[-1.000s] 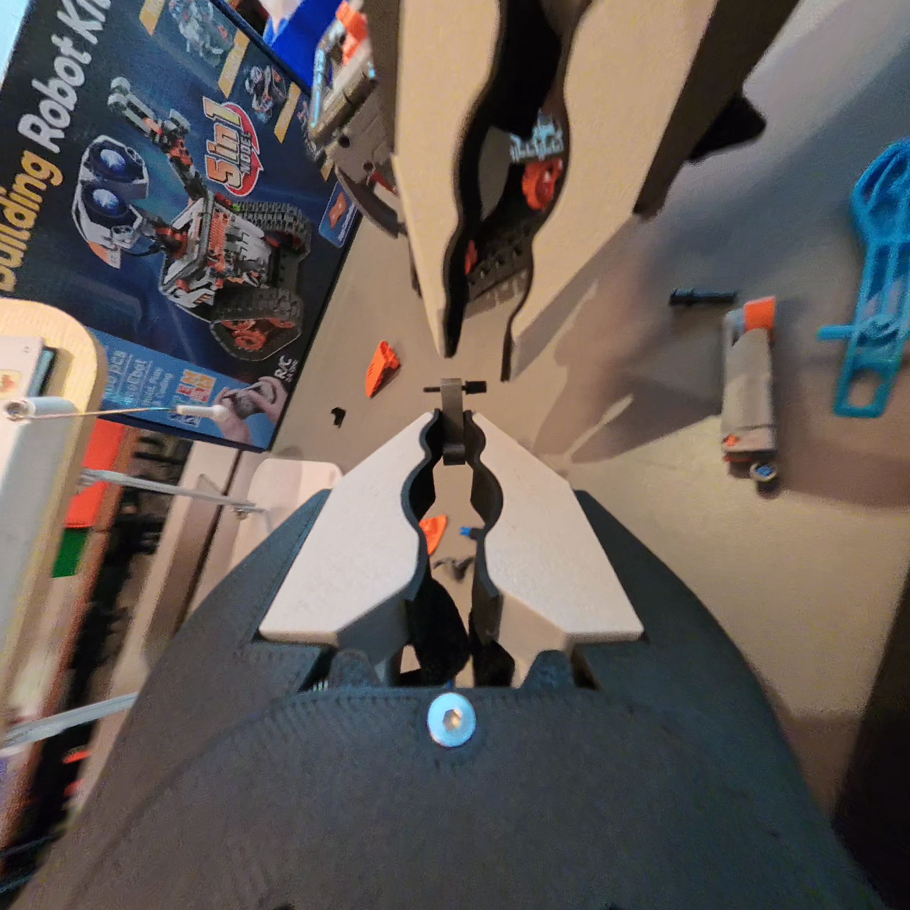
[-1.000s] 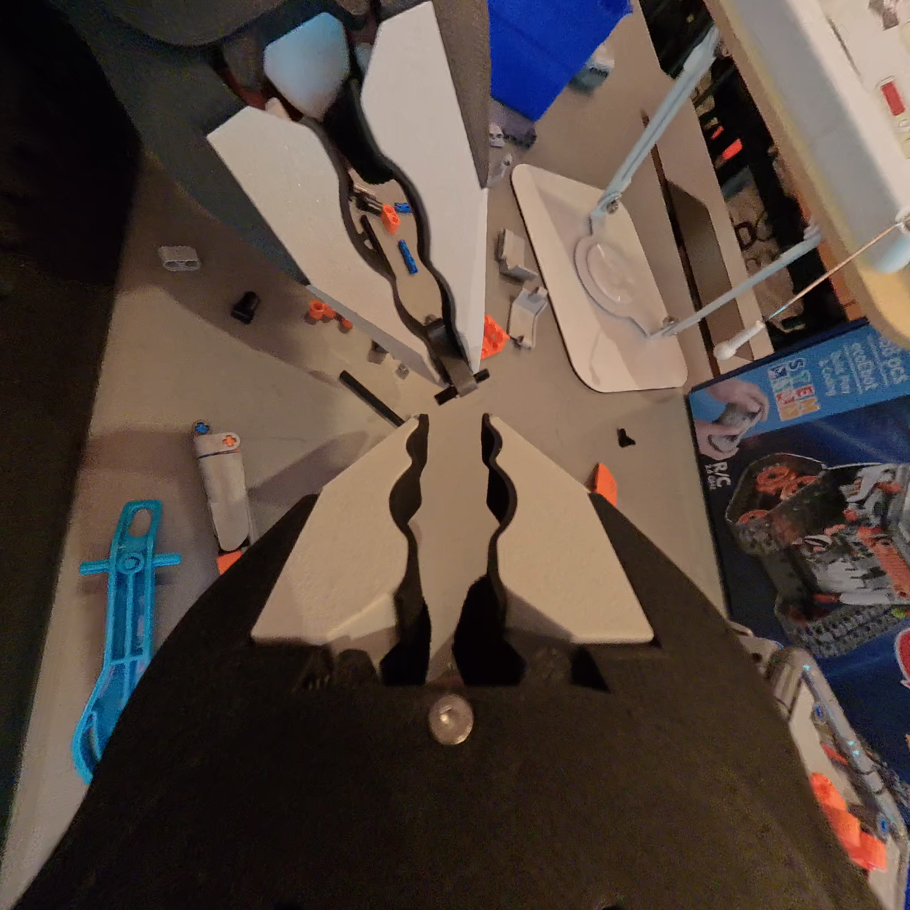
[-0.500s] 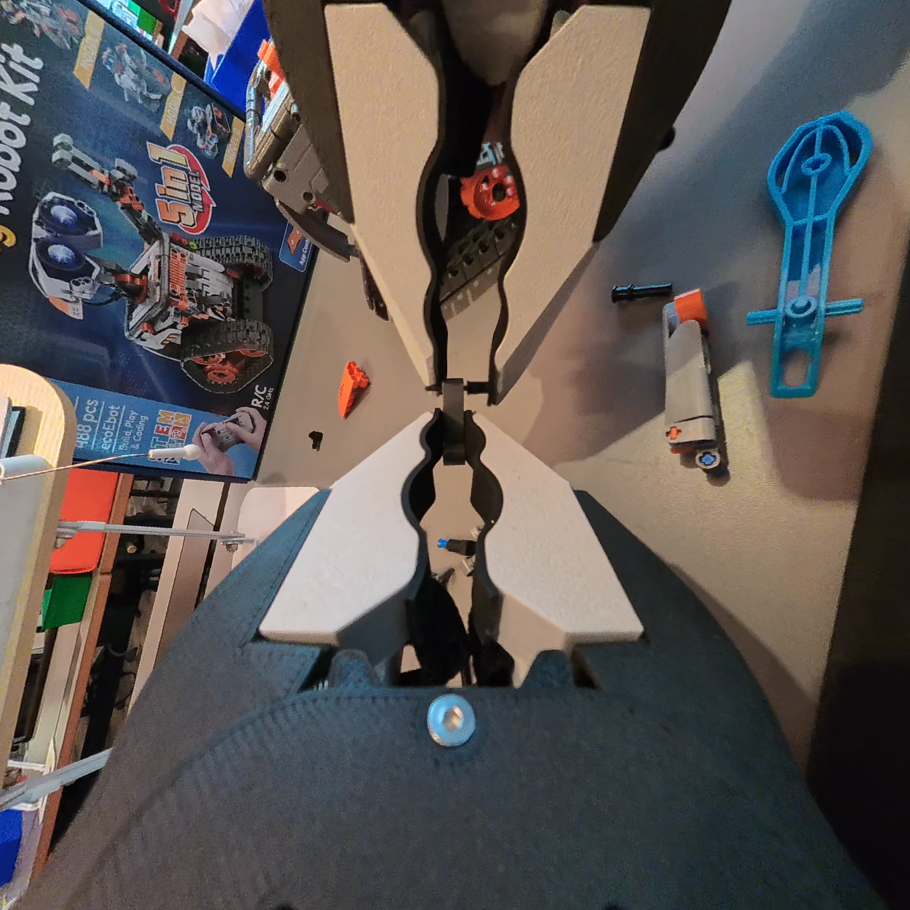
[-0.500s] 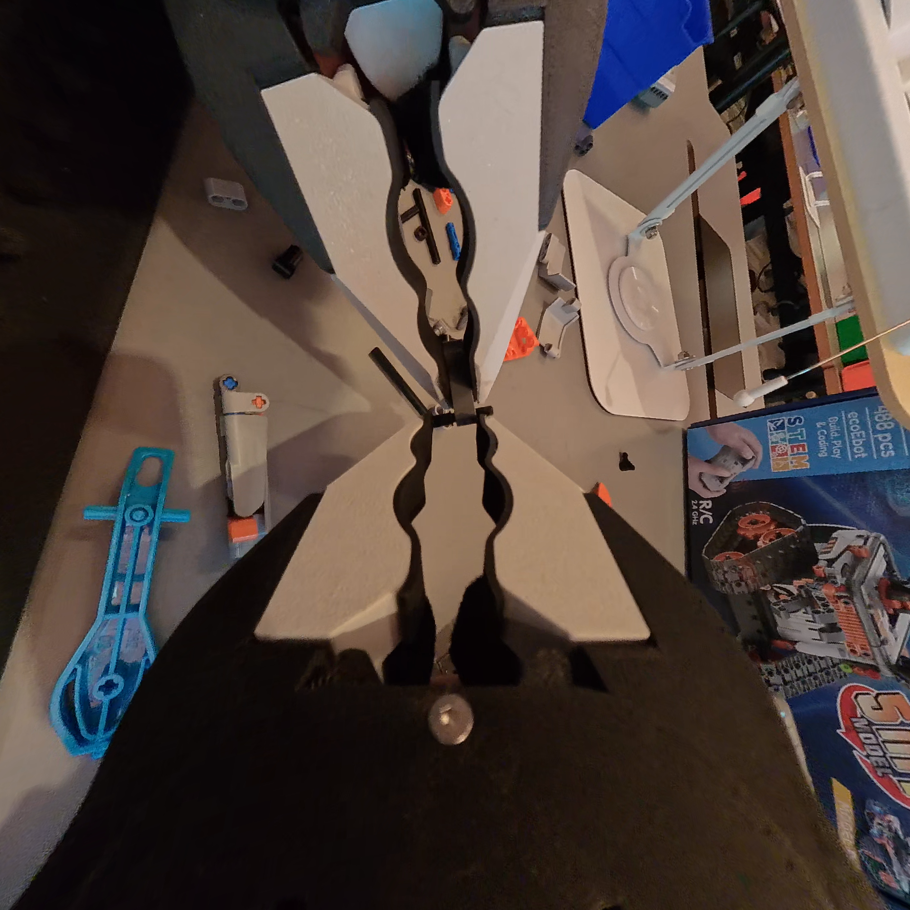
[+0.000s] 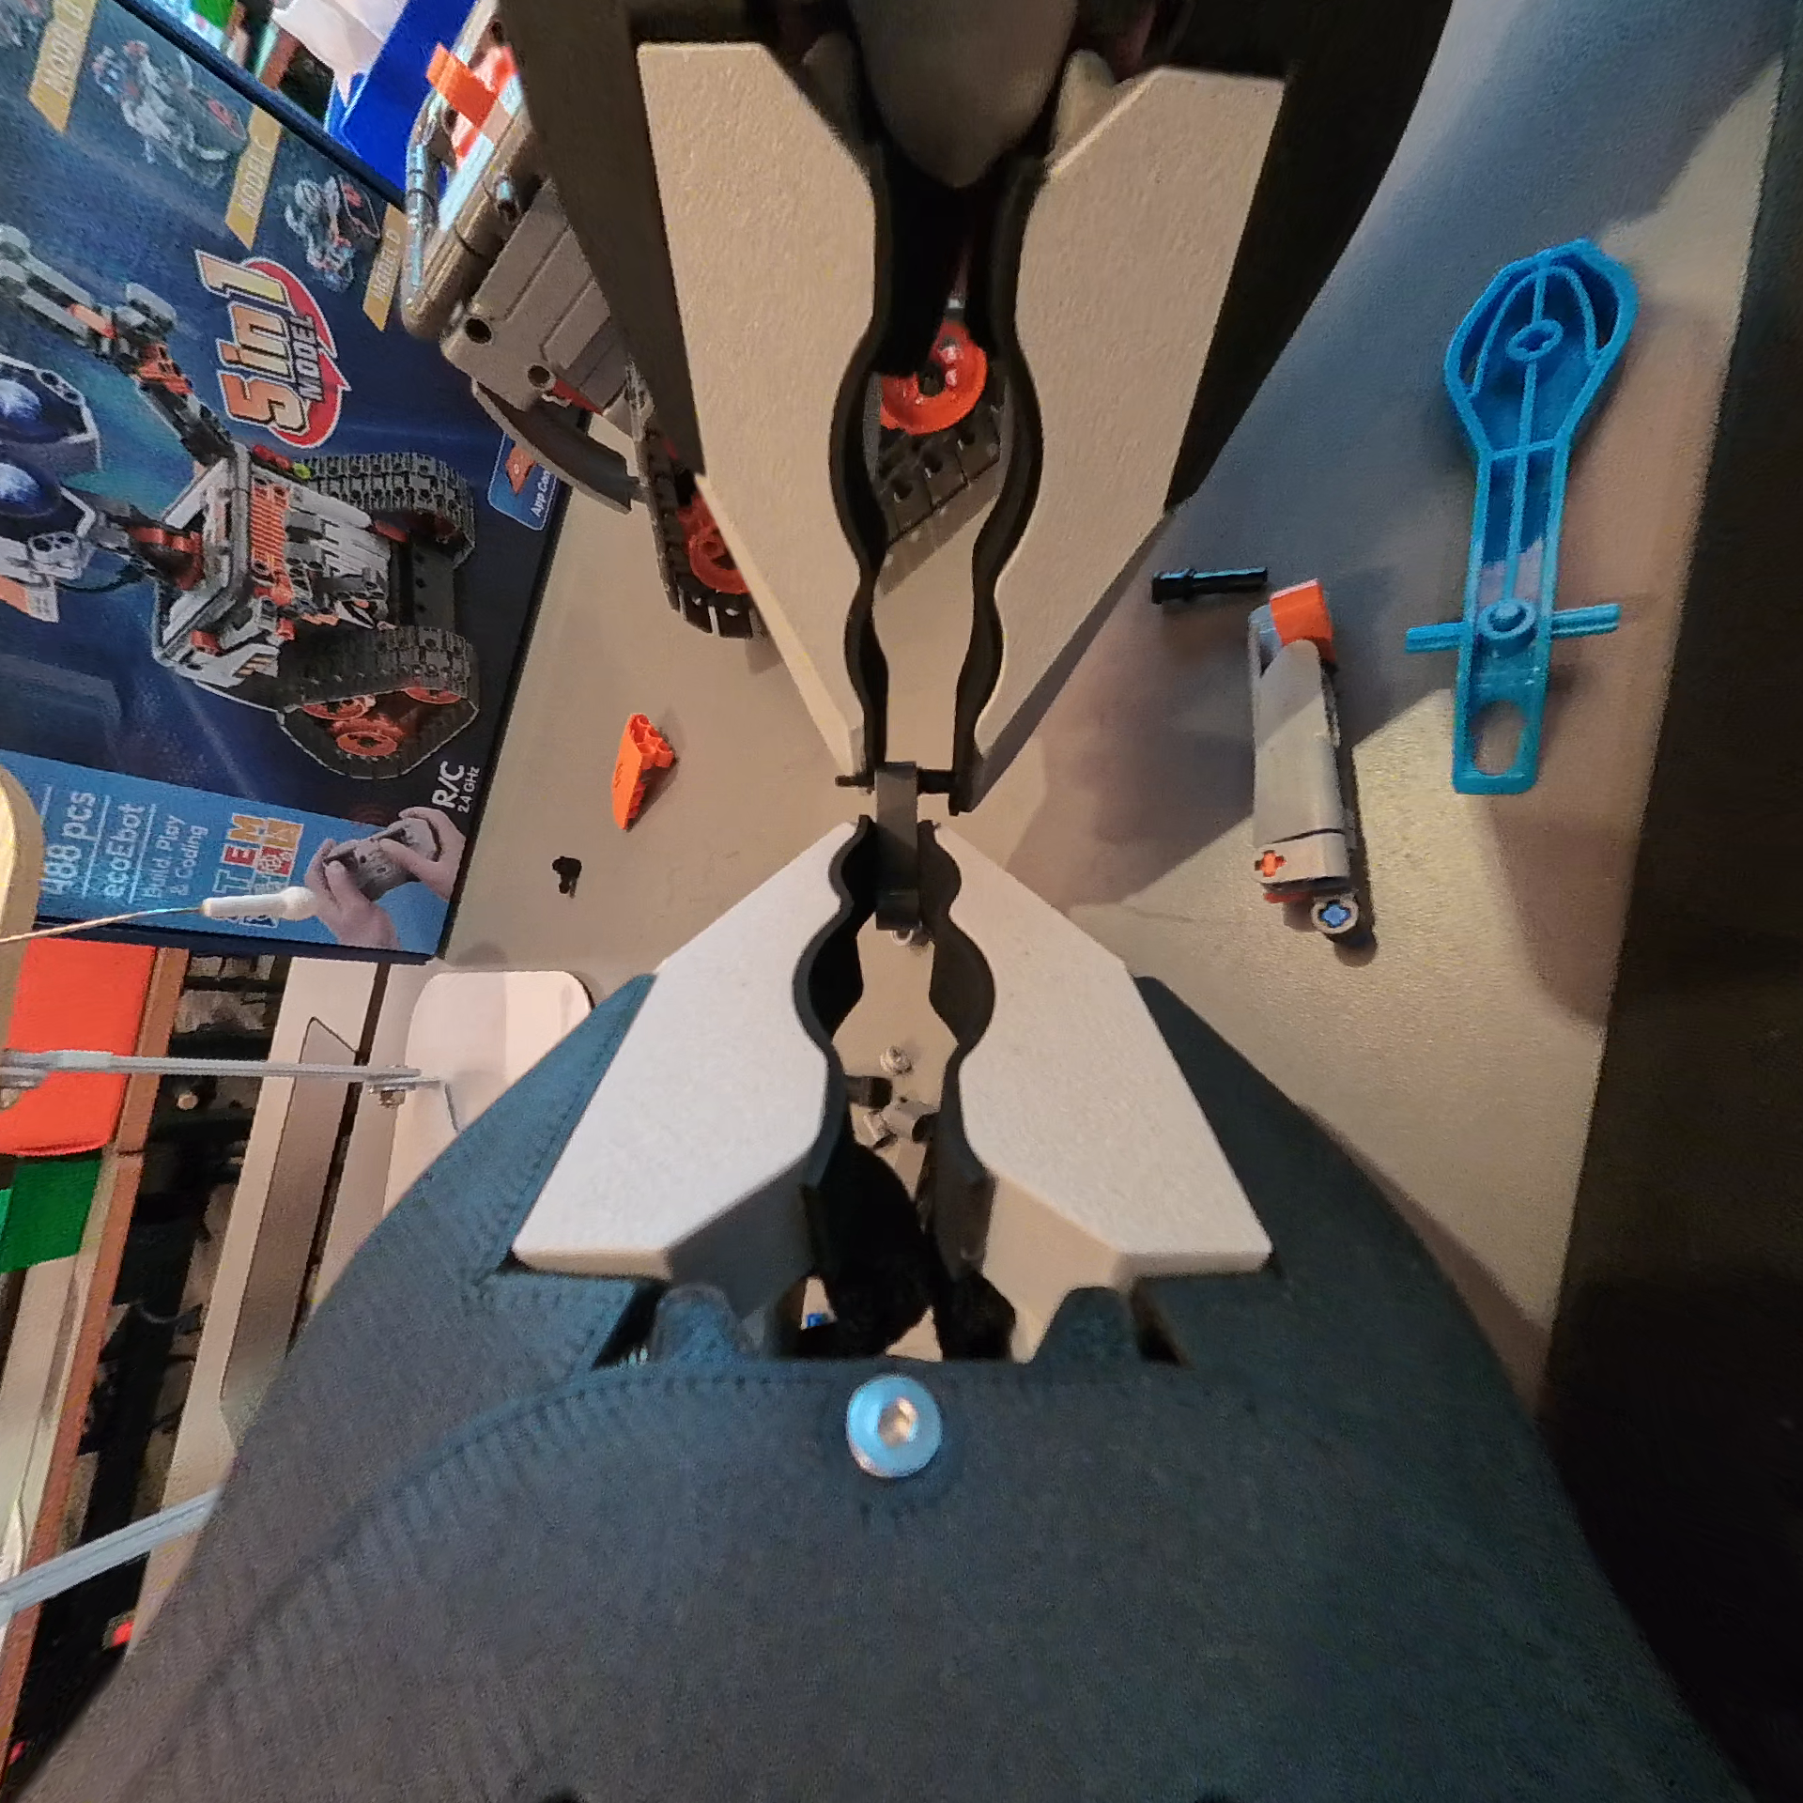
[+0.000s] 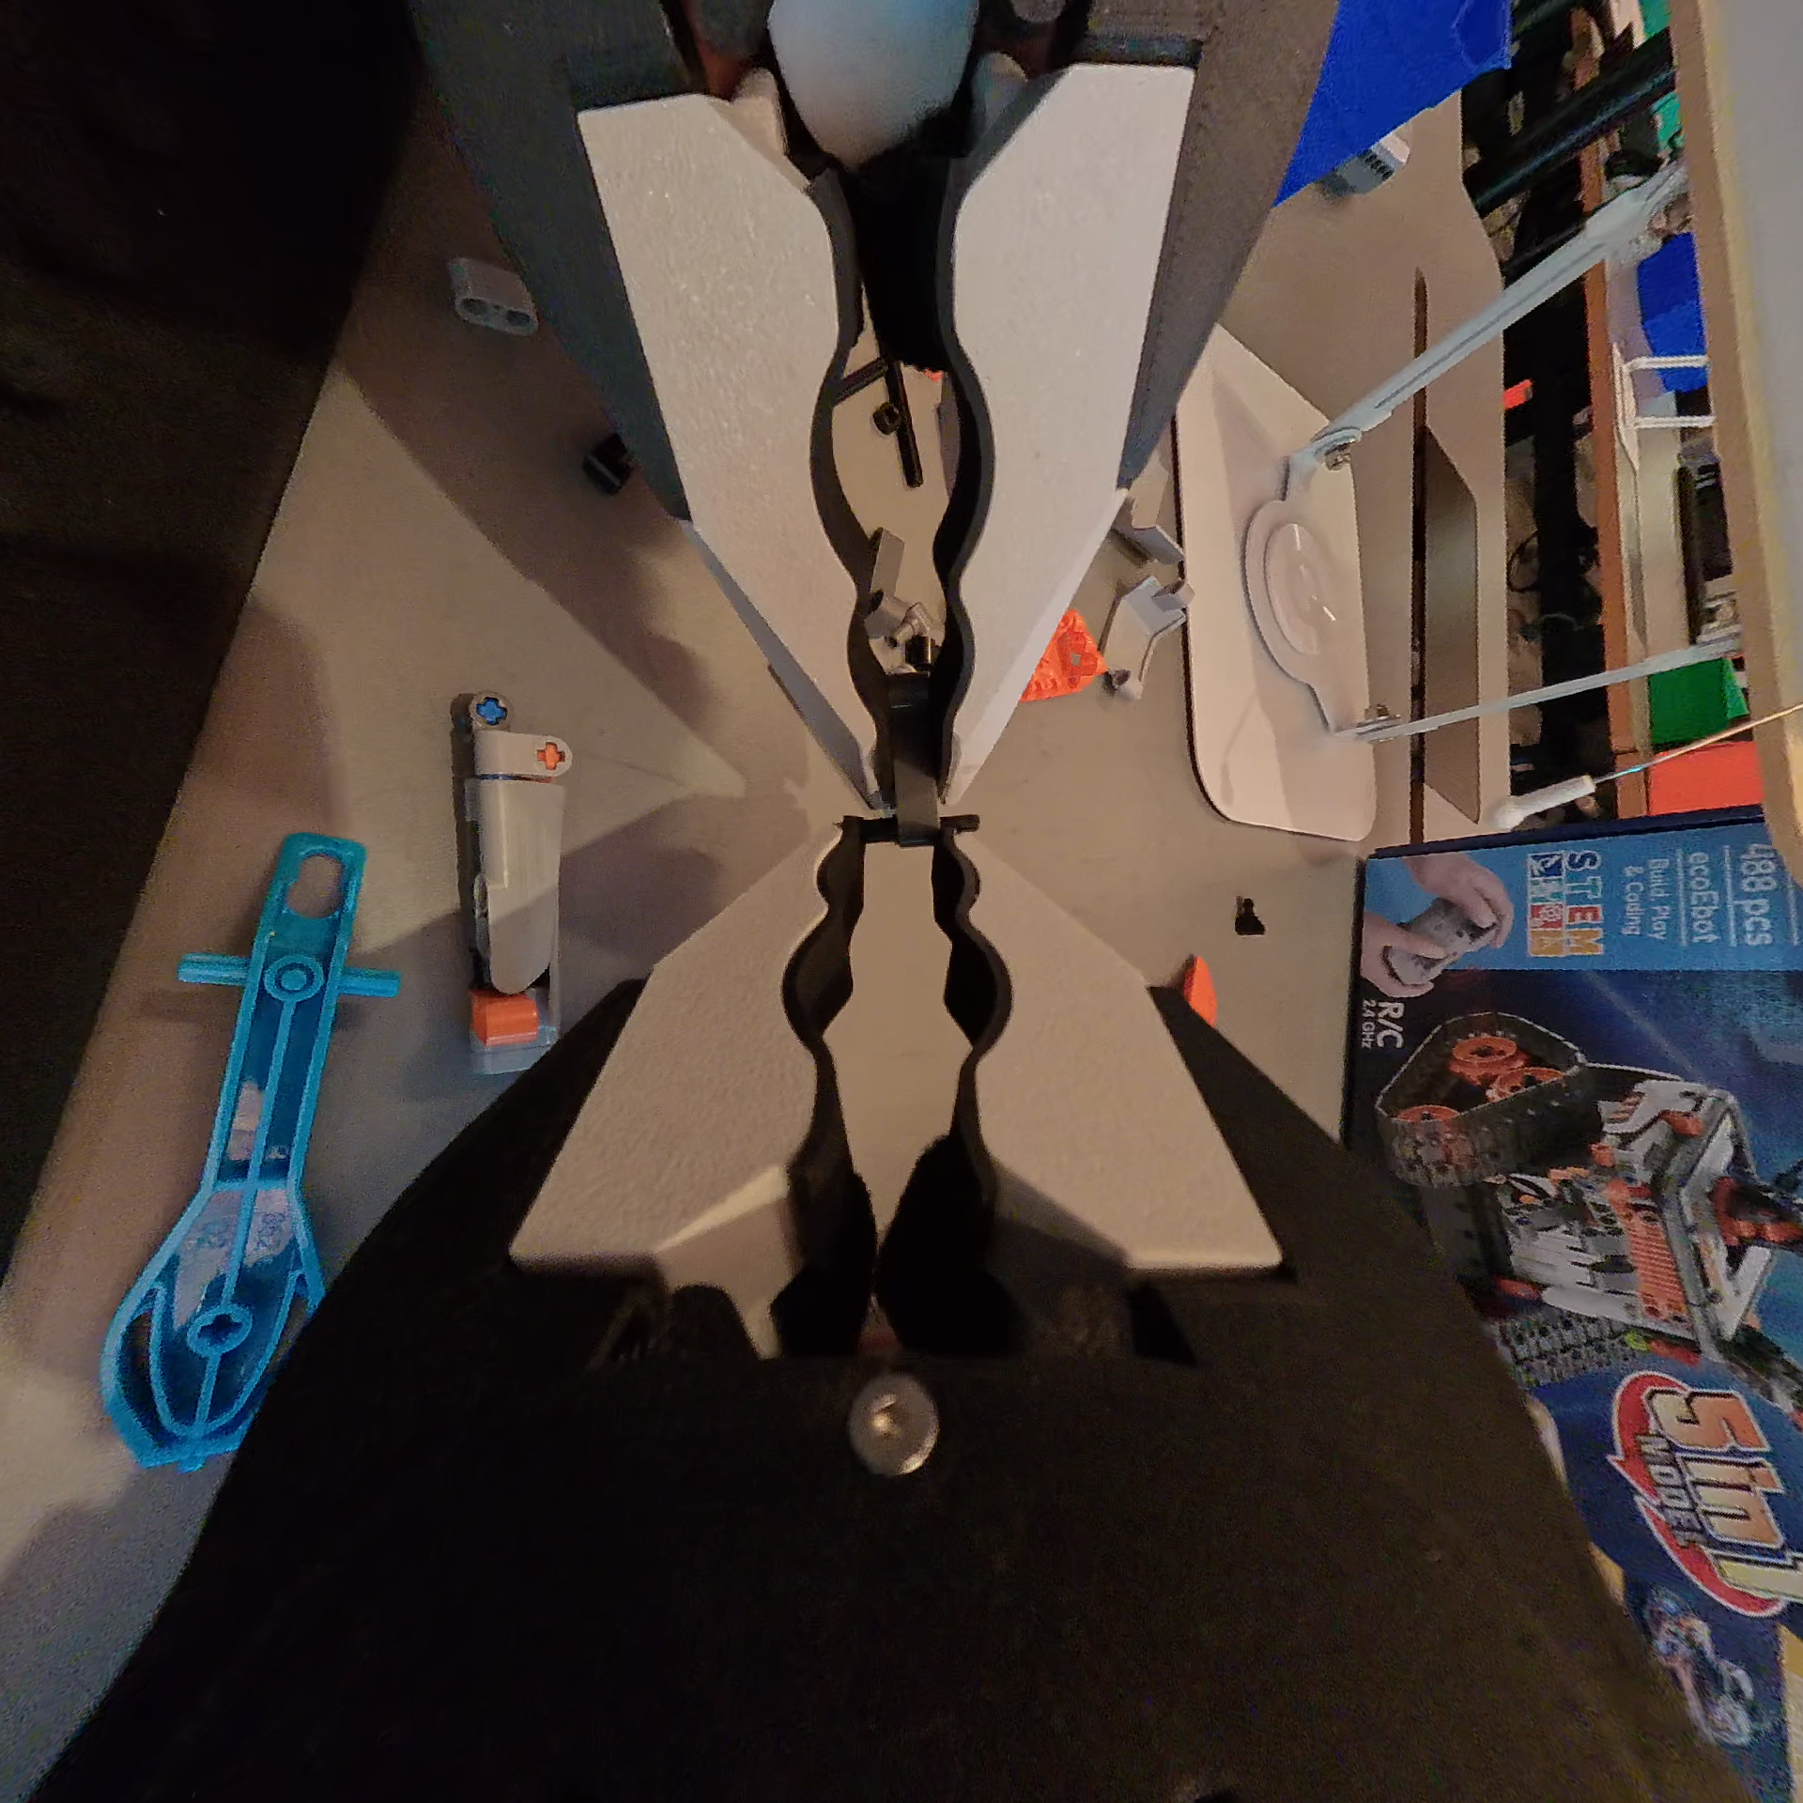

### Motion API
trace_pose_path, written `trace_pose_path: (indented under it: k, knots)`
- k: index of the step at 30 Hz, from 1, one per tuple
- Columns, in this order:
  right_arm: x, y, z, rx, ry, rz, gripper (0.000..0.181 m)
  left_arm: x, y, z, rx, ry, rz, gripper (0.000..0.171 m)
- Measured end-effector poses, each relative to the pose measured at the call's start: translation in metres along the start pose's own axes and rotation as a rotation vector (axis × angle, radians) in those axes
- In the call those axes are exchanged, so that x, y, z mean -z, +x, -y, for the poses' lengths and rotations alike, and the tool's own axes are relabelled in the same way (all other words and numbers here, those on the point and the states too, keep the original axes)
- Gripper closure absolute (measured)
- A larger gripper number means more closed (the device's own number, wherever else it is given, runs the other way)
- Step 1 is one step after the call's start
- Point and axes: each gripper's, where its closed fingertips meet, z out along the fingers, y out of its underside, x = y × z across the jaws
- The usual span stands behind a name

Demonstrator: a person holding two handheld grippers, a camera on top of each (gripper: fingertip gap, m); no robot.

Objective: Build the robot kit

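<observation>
Gripping a small black piece (image 5: 896, 859) at its tips, the left tool (image 5: 893, 849) meets the right tool (image 6: 902, 839), whose parted tips bracket the piece's crosspin above the worktop (image 5: 1122, 859); closing squarely on the pin looks wisest.

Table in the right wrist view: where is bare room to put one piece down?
Bare: the strip between the grey motor block and the left gripper. Mostly bare: between white tray and toy box, one small black piece there. Crowded: under the left gripper.
</observation>
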Motion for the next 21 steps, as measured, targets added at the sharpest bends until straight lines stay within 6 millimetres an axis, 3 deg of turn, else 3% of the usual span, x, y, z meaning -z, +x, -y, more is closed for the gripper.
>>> trace_pose_path:
  k: [1, 5, 13, 21]
  knots:
    - [0.000, 0.001, 0.000, -0.015, 0.005, 0.003, 0.170, 0.001, -0.001, 0.000, 0.003, 0.002, 0.001, 0.168]
    - [-0.001, -0.001, 0.000, -0.049, 0.012, 0.025, 0.170, 0.000, 0.000, -0.002, 0.021, -0.004, -0.013, 0.167]
    - [0.003, 0.006, -0.004, -0.282, 0.010, 0.054, 0.161, -0.001, -0.010, -0.014, 0.166, -0.029, 0.016, 0.166]
    - [0.000, 0.017, 0.002, -0.436, 0.071, -0.017, 0.175, 0.000, -0.018, -0.004, 0.230, 0.019, 0.078, 0.166]
